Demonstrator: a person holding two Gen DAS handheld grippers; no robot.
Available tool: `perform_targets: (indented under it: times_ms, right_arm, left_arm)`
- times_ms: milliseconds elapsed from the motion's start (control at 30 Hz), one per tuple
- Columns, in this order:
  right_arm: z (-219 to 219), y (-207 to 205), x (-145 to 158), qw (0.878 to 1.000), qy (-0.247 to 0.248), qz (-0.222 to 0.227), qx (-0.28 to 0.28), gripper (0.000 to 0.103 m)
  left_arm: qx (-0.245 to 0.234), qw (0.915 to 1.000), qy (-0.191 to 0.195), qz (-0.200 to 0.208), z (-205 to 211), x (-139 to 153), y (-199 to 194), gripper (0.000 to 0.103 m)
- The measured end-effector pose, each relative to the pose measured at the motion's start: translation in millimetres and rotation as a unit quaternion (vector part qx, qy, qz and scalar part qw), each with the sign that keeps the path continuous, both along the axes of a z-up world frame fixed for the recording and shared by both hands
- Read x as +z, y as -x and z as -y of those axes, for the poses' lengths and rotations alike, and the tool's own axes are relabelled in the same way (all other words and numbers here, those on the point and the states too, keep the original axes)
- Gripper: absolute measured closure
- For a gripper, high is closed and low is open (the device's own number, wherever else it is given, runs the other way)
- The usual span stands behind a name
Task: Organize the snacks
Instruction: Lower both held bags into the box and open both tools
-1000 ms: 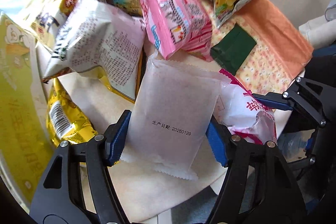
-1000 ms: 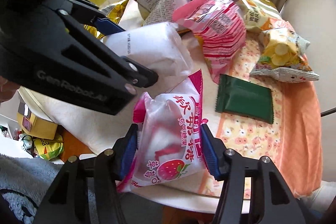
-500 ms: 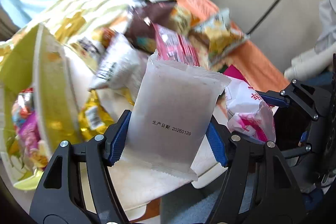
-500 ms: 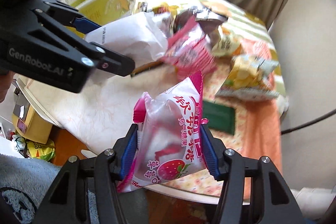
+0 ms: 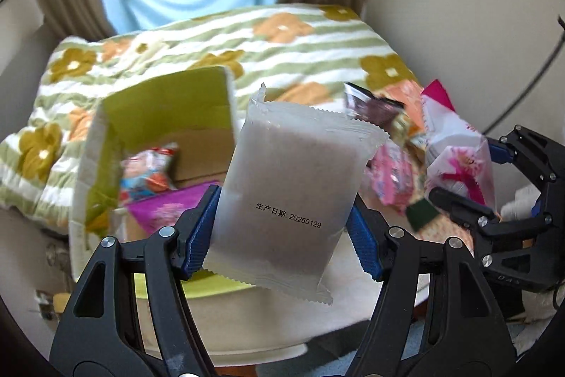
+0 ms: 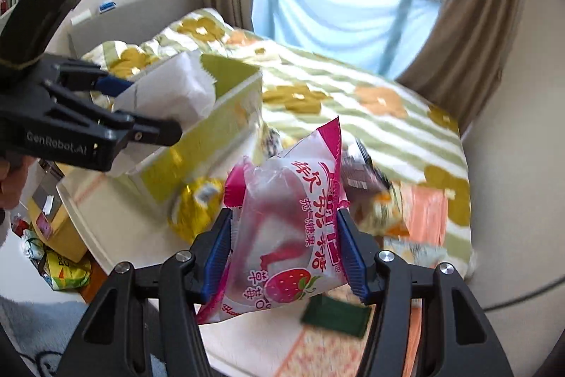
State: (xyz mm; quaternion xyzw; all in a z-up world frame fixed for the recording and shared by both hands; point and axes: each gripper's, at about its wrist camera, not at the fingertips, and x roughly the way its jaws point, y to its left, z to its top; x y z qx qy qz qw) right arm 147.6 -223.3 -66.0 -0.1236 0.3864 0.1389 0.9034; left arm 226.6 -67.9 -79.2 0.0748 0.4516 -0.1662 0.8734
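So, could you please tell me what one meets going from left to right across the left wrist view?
Open yellow-green cardboard box → frosted white date-stamped sachet held in the left gripper → pink strawberry candy bag → black right gripper holding it.

Black tongs [image 5: 284, 237], blue ribbed pads [image 5: 199, 232], silver screws

Both tools raised off the table, white packet [image 5: 293, 196] now before open box [image 5: 166, 115]

Snack pile [image 5: 395, 158] motion-blurred; box [image 5: 155, 115] contents partly hidden behind white packet [image 5: 293, 193].
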Motion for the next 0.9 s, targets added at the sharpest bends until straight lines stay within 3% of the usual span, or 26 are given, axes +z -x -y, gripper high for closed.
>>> perform_targets:
  times_ms: [200,367,700,767,800,833,900]
  right_arm:
    - [-62.3,-47.2,19.7,0.999,-0.017,0.012,0.027,0.05]
    - [-110.2,-86.6,14.3,0.999,-0.027,0.0,0.037,0.05]
    - [-165.0,-130.5,-16.2,0.998,-0.037,-0.049,0.003,0.05]
    - [-169.4,-134.2,-19.2,0.998,-0.036,-0.054,-0.009,0.05]
    - [-170.5,-135.1,-20.6,0.998,-0.035,-0.057,-0.015,0.05]
    - [-170.9,-136.7,-22.7,0.997,-0.035,-0.06,-0.02,0.05]
    - [-171.7,-140.8,-27.3,0.997,-0.034,-0.069,-0.028,0.05]
  left_arm:
    - [0.059,0.9982,0.001,-0.01,-76.8,-0.5,-32.5,0.038]
    - [0.087,0.9955,-0.016,-0.034,-132.0,-23.4,-57.1,0.038]
    - [0.067,0.9924,-0.014,-0.103,-177.8,-86.2,-91.6,0.037]
    - [0.054,0.994,-0.018,-0.094,-179.1,-87.6,-94.6,0.034]
    - [0.052,0.9942,-0.023,-0.092,-179.0,-87.9,-96.5,0.024]
    - [0.051,0.9941,-0.032,-0.09,-178.8,-88.9,-98.3,0.008]
    - [0.054,0.9939,-0.038,-0.088,-182.5,-92.0,-100.1,0.003]
